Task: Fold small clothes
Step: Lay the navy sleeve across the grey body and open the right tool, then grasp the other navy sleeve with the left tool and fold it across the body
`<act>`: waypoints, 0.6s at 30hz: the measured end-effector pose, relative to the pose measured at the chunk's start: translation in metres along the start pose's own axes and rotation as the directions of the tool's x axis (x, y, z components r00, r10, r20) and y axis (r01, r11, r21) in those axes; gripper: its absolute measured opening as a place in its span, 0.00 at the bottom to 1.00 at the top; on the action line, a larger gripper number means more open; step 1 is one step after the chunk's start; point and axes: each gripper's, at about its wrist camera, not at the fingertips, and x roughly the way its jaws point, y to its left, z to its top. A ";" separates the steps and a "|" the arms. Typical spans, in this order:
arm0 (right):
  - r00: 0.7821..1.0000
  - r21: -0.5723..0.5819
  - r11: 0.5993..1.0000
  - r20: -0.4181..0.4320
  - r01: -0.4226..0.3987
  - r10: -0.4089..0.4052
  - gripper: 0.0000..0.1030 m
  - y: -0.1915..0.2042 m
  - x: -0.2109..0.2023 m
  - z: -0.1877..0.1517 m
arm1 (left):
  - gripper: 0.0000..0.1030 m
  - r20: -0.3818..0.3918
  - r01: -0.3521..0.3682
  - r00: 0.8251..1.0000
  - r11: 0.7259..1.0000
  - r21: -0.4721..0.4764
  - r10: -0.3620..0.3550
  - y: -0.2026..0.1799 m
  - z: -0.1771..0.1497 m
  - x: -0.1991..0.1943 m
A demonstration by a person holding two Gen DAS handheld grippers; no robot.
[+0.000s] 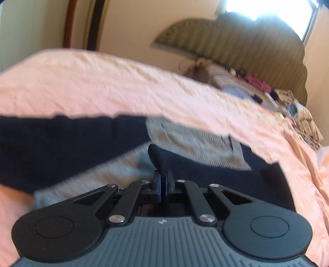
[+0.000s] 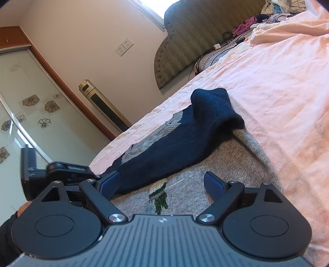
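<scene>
A small grey and navy knitted sweater (image 2: 205, 160) lies on the pink bedsheet (image 2: 277, 92), with a navy sleeve (image 2: 185, 141) folded across its grey body. My right gripper (image 2: 162, 182) is open just above the grey body, near a small green embroidered figure (image 2: 159, 197). In the left wrist view my left gripper (image 1: 163, 180) is shut on a fold of navy fabric (image 1: 160, 158) of the same sweater (image 1: 195, 139). The left view is blurred. The left gripper also shows at the left edge of the right wrist view (image 2: 61, 170).
A padded green headboard (image 2: 195, 37) stands at the bed's far end, with a heap of loose clothes (image 2: 277, 10) and cables beside a pillow. A wardrobe with glass doors (image 2: 24, 106) and a gold tower unit (image 2: 102, 104) stand past the bed's edge.
</scene>
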 end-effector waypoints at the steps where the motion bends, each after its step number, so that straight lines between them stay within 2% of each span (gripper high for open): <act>1: 1.000 -0.002 1.000 -0.001 0.000 0.000 0.86 0.001 0.000 0.000 | 0.03 0.013 -0.024 1.000 1.000 0.011 0.023 0.005 0.004 -0.003; 3: 1.000 -0.007 1.000 -0.004 -0.001 0.001 0.87 0.001 0.001 0.000 | 0.03 -0.005 -0.054 0.999 0.998 0.036 0.054 0.015 0.006 0.000; 6: 1.000 -0.017 1.000 -0.011 0.002 -0.002 0.88 0.002 0.001 0.000 | 0.04 -0.096 -0.042 0.994 0.995 0.093 0.051 0.023 -0.005 0.013; 7: 1.000 -0.020 1.000 -0.015 0.005 -0.006 0.89 0.003 0.002 0.001 | 0.05 -0.097 -0.043 0.994 0.993 0.106 0.053 0.024 -0.010 0.013; 9: 0.999 -0.035 0.999 -0.033 0.031 -0.032 0.88 0.008 0.002 0.004 | 0.07 -0.063 -0.070 0.995 0.991 0.117 0.078 0.025 -0.016 0.003; 10: 0.997 -0.058 0.997 -0.043 0.054 -0.057 0.88 0.014 0.002 0.008 | 0.07 -0.020 -0.075 0.997 0.990 0.121 0.078 0.025 -0.017 -0.007; 12: 0.997 -0.115 0.990 -0.016 0.076 -0.079 0.89 0.027 0.001 0.023 | 0.08 0.079 -0.073 0.995 0.985 0.155 0.062 0.019 -0.019 -0.024; 14: 0.994 -0.182 0.978 0.014 0.105 -0.104 0.93 0.041 0.008 0.045 | 0.12 0.133 -0.068 0.990 0.977 0.200 0.041 0.010 -0.019 -0.029; 15: 0.992 -0.226 0.966 0.025 0.127 -0.124 0.99 0.049 0.019 0.057 | 0.21 0.124 -0.055 0.992 0.973 0.226 0.027 0.003 -0.019 -0.025; 16: 0.989 -0.269 0.952 0.023 0.146 -0.145 1.00 0.054 0.032 0.067 | 0.38 0.104 -0.041 0.994 0.969 0.242 0.016 -0.003 -0.019 -0.019; 18: 0.979 -0.356 0.915 -0.011 0.188 -0.205 1.00 0.056 0.068 0.081 | 0.60 0.067 -0.021 0.998 0.963 0.270 0.003 -0.014 -0.023 -0.002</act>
